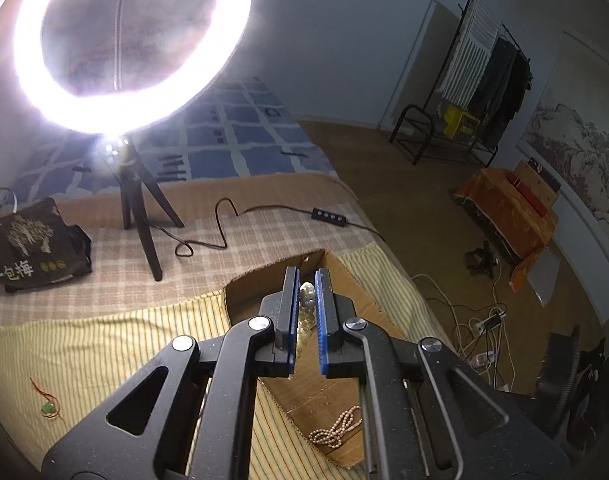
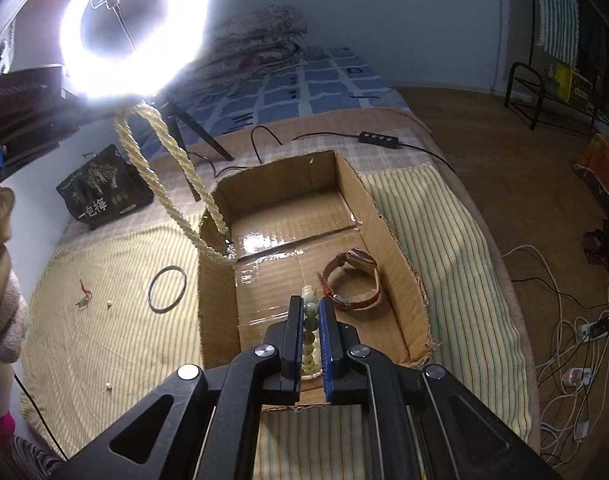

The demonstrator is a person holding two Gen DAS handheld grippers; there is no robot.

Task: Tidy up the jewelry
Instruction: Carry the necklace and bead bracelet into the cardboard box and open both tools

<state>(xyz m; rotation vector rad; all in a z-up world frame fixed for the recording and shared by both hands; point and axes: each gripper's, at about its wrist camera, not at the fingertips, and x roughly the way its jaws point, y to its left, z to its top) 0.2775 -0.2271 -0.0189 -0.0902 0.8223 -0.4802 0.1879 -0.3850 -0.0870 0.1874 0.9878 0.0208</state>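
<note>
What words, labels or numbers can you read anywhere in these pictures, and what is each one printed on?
"一包梅": large pale characters along the lower front of the dark bag on the bed, under a tree drawing; also seen in the right wrist view.
Small round emblems beside those characters: too small to read.
Yellow box on the black rack: dark print, too blurred to read.
Nothing else carries readable text.

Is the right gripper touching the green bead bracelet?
Touching. The right wrist view shows the right gripper shut on the green bead bracelet, beads pinched between both pads.
</note>
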